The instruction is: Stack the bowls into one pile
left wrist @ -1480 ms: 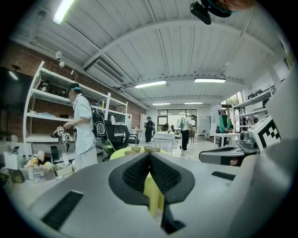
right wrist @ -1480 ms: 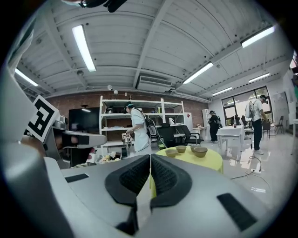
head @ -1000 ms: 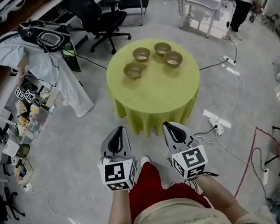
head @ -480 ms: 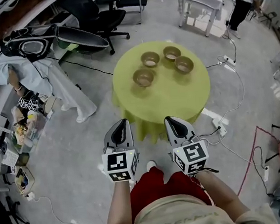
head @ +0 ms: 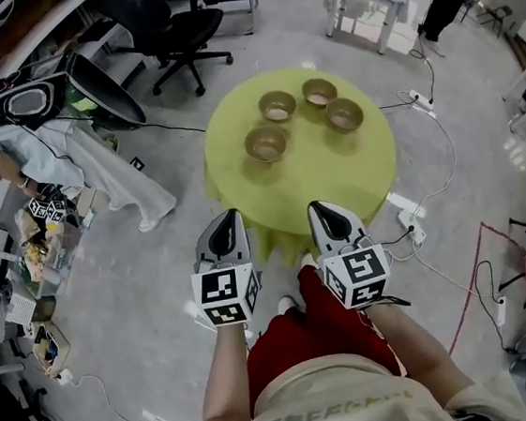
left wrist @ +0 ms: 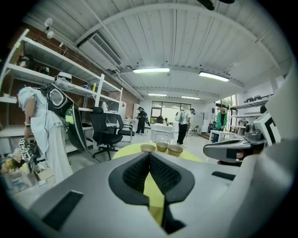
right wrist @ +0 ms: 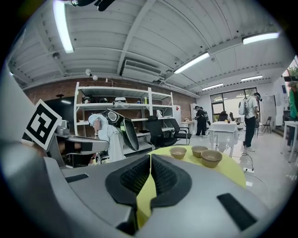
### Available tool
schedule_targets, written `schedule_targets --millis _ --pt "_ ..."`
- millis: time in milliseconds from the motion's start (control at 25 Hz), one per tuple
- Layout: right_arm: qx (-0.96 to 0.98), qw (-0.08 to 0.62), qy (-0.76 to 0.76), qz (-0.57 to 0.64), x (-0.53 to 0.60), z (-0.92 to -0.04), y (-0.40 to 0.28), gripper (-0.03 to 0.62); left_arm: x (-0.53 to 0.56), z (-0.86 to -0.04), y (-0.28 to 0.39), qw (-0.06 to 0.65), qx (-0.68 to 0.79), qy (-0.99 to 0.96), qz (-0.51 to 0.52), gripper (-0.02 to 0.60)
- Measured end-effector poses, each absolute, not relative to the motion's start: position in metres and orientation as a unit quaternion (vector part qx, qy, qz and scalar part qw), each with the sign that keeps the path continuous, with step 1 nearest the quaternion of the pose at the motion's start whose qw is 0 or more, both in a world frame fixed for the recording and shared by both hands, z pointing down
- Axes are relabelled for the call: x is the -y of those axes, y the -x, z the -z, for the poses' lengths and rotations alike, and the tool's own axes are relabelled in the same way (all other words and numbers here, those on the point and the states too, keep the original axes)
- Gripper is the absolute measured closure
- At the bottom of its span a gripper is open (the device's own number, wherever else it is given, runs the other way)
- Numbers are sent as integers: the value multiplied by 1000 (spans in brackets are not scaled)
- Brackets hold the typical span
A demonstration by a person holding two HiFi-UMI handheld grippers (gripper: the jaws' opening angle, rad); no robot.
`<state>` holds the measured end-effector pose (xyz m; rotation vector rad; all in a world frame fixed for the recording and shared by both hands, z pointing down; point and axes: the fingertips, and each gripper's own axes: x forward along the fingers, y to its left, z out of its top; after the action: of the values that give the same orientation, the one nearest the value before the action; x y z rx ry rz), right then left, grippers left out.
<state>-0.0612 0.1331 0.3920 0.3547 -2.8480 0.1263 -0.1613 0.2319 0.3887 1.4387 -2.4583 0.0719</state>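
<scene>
Yellow table (head: pixel 308 179) with bowls (head: pixel 266 143) (office chair (head: pixel 171 28) beyond) faces closed left claw (head: pixel 228 218), closed right claw (head: pixel 319 210).

A round table (head: pixel 321 177) under a yellow-green cloth (head: pixel 275 236) stands at upper centre of the head view, the cloth hanging in folds over its edge. Four brown bowls sit upright in a cluster on the table's upper half: front bowl (head: pixel 266 143), left bowl (head: pixel 278 106), top bowl (head: pixel 319 92) and right bowl (head: pixel 345 114).
</scene>
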Motion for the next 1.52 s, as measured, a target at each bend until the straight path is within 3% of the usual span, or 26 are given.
schedule_targets --millis 720,840,1520 --pt "975 171 -114 -79 -20 -429 120 557 -130 -443 234 230 855 -464 -18 555" --pt "974 181 -108 -85 -4 -438 129 557 -113 -455 243 252 852 -459 -18 506" --pt "968 215 -83 -103 44 -480 175 557 -59 -520 286 341 845 -412 -17 466"
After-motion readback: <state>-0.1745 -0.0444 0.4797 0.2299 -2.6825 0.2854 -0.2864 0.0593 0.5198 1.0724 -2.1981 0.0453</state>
